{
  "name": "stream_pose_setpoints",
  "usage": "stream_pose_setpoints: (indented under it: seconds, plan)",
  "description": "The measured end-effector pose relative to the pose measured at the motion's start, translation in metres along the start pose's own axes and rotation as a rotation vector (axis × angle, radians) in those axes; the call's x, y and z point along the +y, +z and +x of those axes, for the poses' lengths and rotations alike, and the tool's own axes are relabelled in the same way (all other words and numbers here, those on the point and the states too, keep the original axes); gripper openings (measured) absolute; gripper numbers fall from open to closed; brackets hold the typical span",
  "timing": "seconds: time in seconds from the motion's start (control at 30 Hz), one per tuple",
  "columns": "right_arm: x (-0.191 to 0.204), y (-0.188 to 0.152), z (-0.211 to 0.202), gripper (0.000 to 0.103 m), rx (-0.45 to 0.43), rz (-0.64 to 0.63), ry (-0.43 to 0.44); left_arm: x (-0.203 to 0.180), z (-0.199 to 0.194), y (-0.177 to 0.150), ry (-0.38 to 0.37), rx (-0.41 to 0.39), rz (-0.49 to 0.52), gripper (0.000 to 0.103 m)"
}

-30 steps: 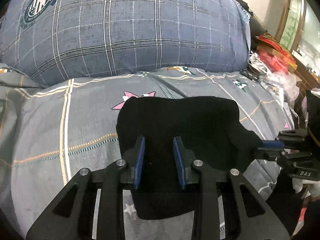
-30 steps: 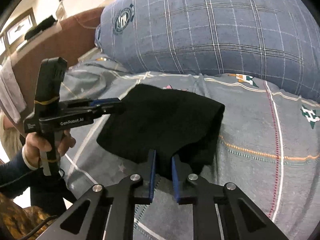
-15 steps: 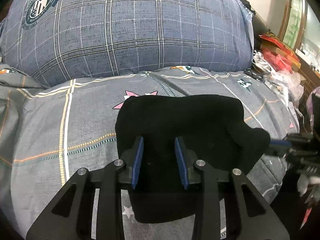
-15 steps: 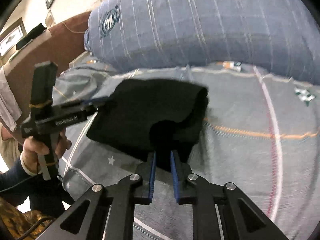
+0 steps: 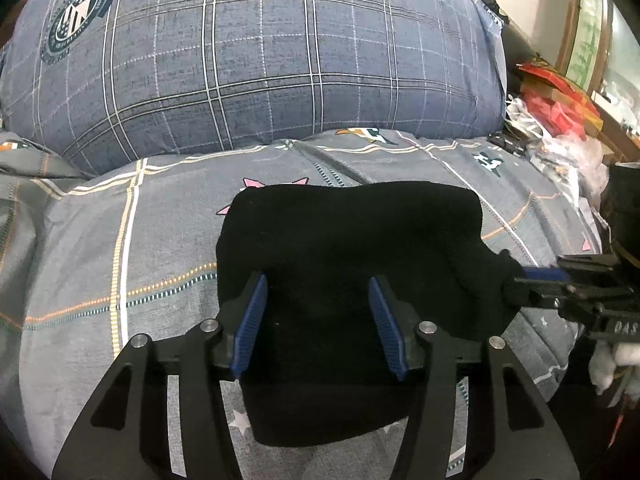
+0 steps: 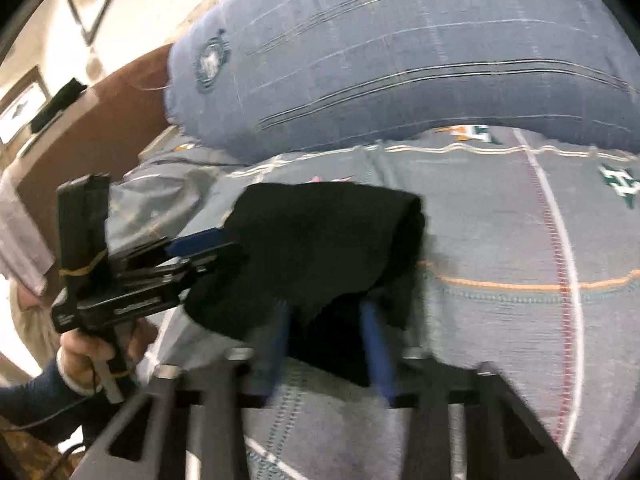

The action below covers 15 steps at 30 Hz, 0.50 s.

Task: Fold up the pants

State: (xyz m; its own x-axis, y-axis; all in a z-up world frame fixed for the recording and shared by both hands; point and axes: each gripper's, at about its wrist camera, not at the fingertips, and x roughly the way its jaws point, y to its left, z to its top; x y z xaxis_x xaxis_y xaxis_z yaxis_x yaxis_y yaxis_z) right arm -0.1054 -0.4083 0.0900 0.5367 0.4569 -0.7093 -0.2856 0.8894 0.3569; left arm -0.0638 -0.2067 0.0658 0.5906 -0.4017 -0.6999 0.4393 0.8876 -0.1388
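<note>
The right wrist view is smearing with blur, so the right tongs [image 6: 328, 340] and the near hem of the pants [image 6: 320, 248] are hard to make out; their blue fingers are showing spread, with black cloth lying between and ahead of them. The left tongs [image 5: 318, 320] are standing wide apart over the folded pants [image 5: 348, 264], gripping nothing. The pants are lying on the bed [image 5: 120, 248], in front of both tongs, below the pillow [image 5: 256, 60].
</note>
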Motion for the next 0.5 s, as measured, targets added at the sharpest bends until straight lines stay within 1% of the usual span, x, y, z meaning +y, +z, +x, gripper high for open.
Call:
stream_pose_setpoints:
  seconds: [0.03,0.1,0.13,0.17,0.23,0.33,0.4,0.43,0.47,0.5]
  plan:
    - [0.007,-0.002,-0.001,0.015,0.006,-0.033,-0.004,0.0,0.001,-0.001,-0.004,-0.002,-0.003,0.054]
    - [0.017,-0.007,0.003,0.014,0.051,-0.104,-0.058,0.0,0.003,-0.002,-0.009,-0.004,-0.007,0.055]
    - [0.016,-0.01,0.007,0.014,0.073,-0.114,-0.081,0.0,0.004,-0.003,-0.007,-0.003,-0.006,0.055]
    - [0.011,-0.013,0.01,0.014,0.08,-0.097,-0.079,-0.001,0.004,-0.003,-0.001,-0.005,-0.004,0.055]
    - [0.002,-0.017,0.009,0.014,0.057,-0.042,-0.043,-0.003,0.004,-0.003,0.005,-0.008,-0.004,0.055]
    - [-0.001,-0.019,0.003,0.014,0.044,-0.032,-0.04,-0.002,0.003,-0.004,0.001,-0.011,-0.004,0.056]
    - [-0.001,-0.02,-0.007,0.016,0.026,-0.033,-0.048,0.002,0.0,-0.004,-0.019,-0.016,-0.017,0.056]
    - [-0.003,-0.02,-0.014,0.017,0.005,-0.02,-0.041,0.005,-0.002,-0.004,-0.042,-0.022,-0.032,0.056]
    - [-0.003,-0.021,-0.02,0.021,-0.016,-0.004,-0.033,0.01,-0.005,-0.003,-0.073,-0.026,-0.06,0.056]
    - [-0.006,-0.02,-0.025,0.031,-0.034,0.017,-0.022,0.014,-0.008,-0.002,-0.099,-0.026,-0.088,0.056]
